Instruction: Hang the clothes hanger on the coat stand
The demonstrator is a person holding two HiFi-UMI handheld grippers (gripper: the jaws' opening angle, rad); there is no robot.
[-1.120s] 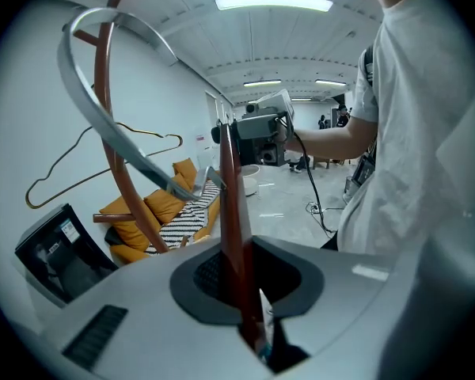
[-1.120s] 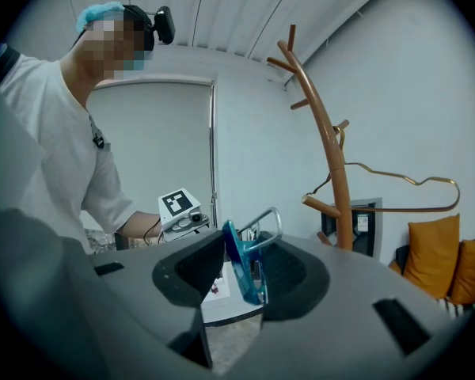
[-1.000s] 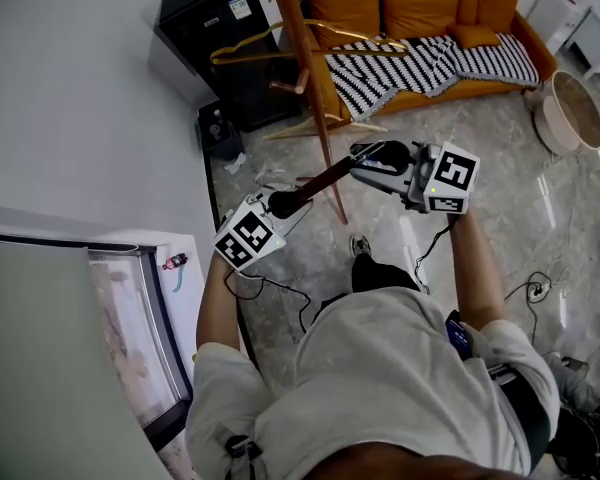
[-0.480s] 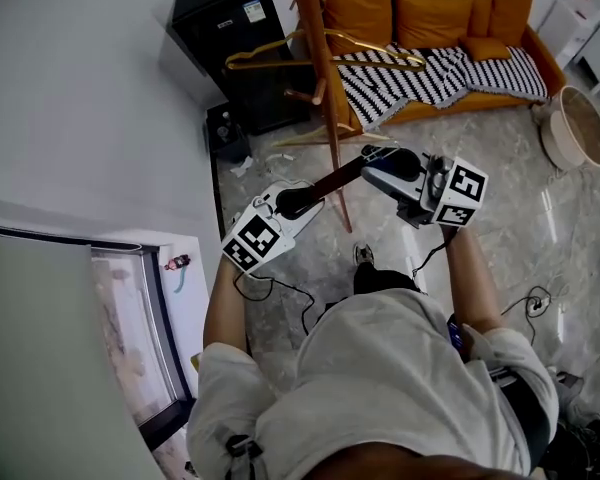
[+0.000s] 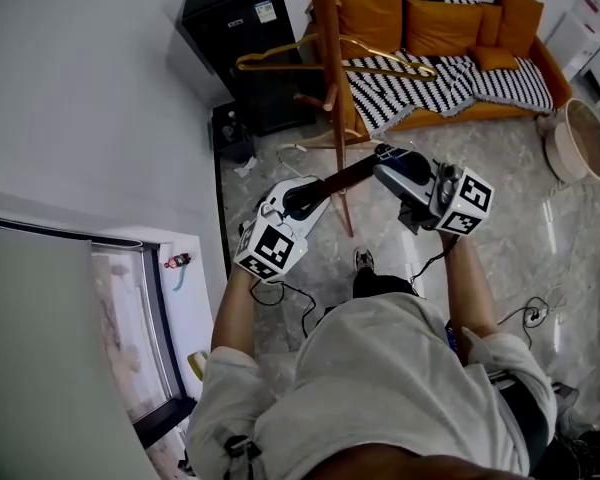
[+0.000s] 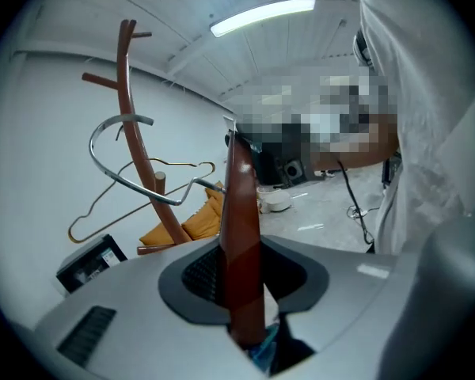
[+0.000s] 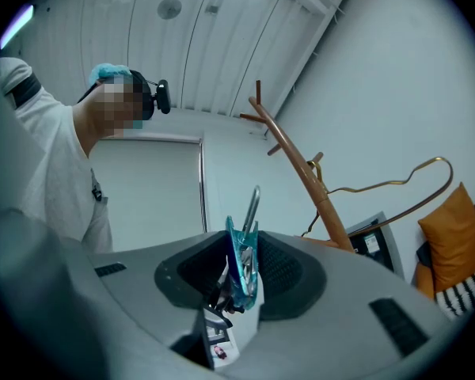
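Observation:
A dark brown wooden hanger [image 5: 345, 173] runs level between my two grippers, just in front of the coat stand's pole [image 5: 327, 38]. My left gripper [image 5: 298, 200] has the bar's end [image 6: 241, 236] between its jaws, which are opening; the pads still touch the wood. The hanger's silver hook [image 6: 142, 188] curves up beside the coat stand [image 6: 131, 77]. My right gripper [image 5: 388, 160] is shut on a teal clip [image 7: 241, 264] at the hanger's other end. A gold wire hanger [image 5: 270, 61] hangs on the stand.
A black cabinet [image 5: 230, 48] stands left of the stand by the white wall. Behind it is an orange sofa with a striped throw [image 5: 430, 68]. A round basket [image 5: 580, 138] and cables [image 5: 530, 308] lie on the marble floor. A glass-topped unit [image 5: 130, 338] is at my left.
Both grippers and the wooden hanger have shifted right and slightly down in the head view. The left gripper's marker cube has dropped toward the person.

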